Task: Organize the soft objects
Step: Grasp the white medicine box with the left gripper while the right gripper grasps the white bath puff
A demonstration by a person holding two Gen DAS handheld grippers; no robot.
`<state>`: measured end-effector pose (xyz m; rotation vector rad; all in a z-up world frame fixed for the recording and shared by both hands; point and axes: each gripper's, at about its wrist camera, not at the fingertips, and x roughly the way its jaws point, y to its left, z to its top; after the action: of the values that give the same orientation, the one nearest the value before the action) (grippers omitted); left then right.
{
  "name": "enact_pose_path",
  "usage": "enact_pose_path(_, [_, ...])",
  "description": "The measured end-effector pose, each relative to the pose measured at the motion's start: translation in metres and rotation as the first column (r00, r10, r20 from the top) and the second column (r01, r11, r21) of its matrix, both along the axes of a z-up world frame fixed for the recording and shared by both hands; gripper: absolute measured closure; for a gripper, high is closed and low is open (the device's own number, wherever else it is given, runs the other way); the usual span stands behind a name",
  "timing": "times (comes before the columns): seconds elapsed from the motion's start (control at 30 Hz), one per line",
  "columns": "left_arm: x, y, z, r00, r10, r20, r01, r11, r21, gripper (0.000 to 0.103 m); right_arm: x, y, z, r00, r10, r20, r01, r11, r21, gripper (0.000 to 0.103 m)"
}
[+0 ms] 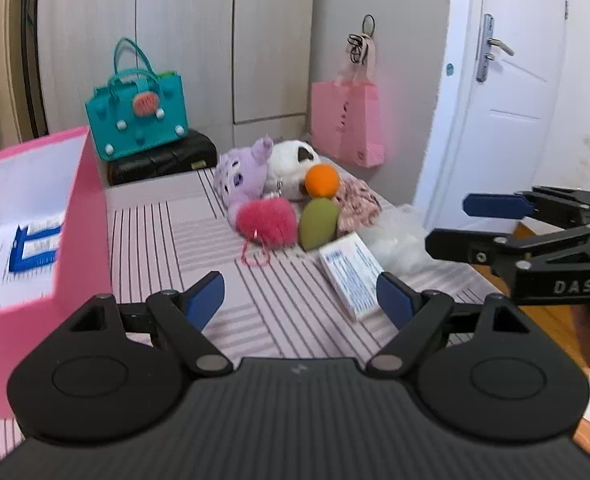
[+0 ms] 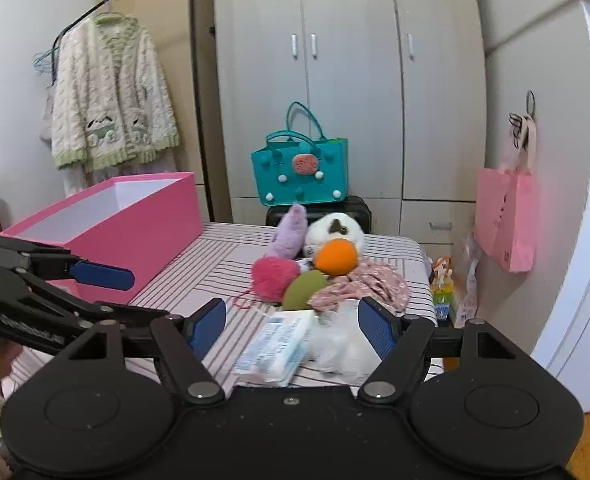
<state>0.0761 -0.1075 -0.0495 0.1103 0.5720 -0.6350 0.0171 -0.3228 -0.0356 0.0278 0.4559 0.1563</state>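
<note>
Looking from the left across my view, I see the tall pink cardboard box [image 2: 135,216] with a white inside standing open at the left edge of the striped pink-and-white counter [image 1: 167,240]; printed sheets with a blue-bordered label lie in it, too blurred to read. Behind it a teal felt handbag [image 1: 139,120] with pompoms sits on a black case [image 1: 163,158] against the grey wardrobe [image 2: 335,80].

My left gripper [image 1: 301,296] hangs over the bare striped cloth with its jaws wide apart and nothing between them. Ahead of it is open cloth up to the soft pile: a lilac plush toy [image 1: 241,176], a white plush toy [image 1: 295,160], a fluffy hot-pink pompom [image 1: 267,222], an orange ball [image 1: 322,180] resting above an olive-green egg-shaped sponge [image 1: 319,224], and crumpled floral pink cloth [image 2: 367,284].

Nearer, a white pack with blue print [image 2: 275,344], unreadable, lies touching a crinkled clear plastic bag [image 2: 343,344] near the counter's right edge. My right gripper [image 2: 291,328] stands above these two, jaws well open and gripping nothing; "DAS" reads on its side. Beyond the edge a pink paper bag [image 2: 507,220] hangs beside a white door [image 1: 515,100].
</note>
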Motion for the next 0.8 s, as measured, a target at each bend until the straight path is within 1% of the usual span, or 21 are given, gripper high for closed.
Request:
enact_pose_path(0.13, [0.004, -0.026, -0.009, 0.998, 0.046, 0.049, -0.048, 0.998, 0.034, 0.020, 0.010, -0.012, -0.008, 0.999, -0.033, -0.023, 0.032, 0.999, -0.041, 0.026])
enact_pose_path(0.2, [0.010, -0.039, -0.014, 0.999, 0.026, 0.024, -0.027, 0.999, 0.044, 0.020, 0.016, -0.024, -0.015, 0.997, -0.048, -0.056, 0.047, 0.999, -0.017, 0.026])
enact_pose_path(0.3, [0.015, -0.054, -0.021, 1.000, 0.019, 0.007, -0.020, 0.998, 0.065, 0.020, 0.023, -0.040, -0.027, 0.993, -0.030, -0.112, 0.036, 0.998, 0.052, 0.026])
enact_pose_path(0.4, [0.020, -0.066, -0.031, 1.000, 0.031, -0.006, -0.030, 0.996, 0.083, 0.022, 0.028, -0.049, -0.039, 0.991, -0.035, -0.132, 0.042, 0.998, 0.053, 0.026])
enact_pose_path(0.47, [0.023, -0.068, -0.040, 1.000, 0.008, -0.025, -0.006, 0.997, 0.076, 0.022, 0.028, -0.053, -0.045, 0.990, -0.034, -0.140, 0.040, 0.998, 0.039, 0.026])
enact_pose_path(0.57, [0.028, -0.067, -0.048, 0.996, -0.015, -0.093, 0.018, 0.999, 0.029, 0.022, 0.026, -0.060, -0.050, 0.990, -0.022, -0.141, 0.028, 0.999, 0.036, 0.026])
enact_pose_path(0.6, [0.029, -0.068, -0.049, 0.995, -0.019, -0.099, 0.021, 1.000, 0.014, 0.022, 0.026, -0.062, -0.050, 0.990, -0.027, -0.138, 0.032, 0.999, 0.038, 0.026])
enact_pose_path(0.7, [0.032, -0.077, -0.049, 0.993, -0.031, -0.117, 0.031, 1.000, -0.001, 0.021, 0.025, -0.071, -0.049, 0.992, -0.040, -0.121, 0.047, 0.997, 0.058, 0.026])
enact_pose_path(0.8, [0.037, -0.086, -0.051, 0.989, -0.024, -0.144, 0.023, 1.000, -0.009, 0.022, 0.028, -0.077, -0.050, 0.993, -0.021, -0.116, 0.029, 0.997, 0.075, 0.026])
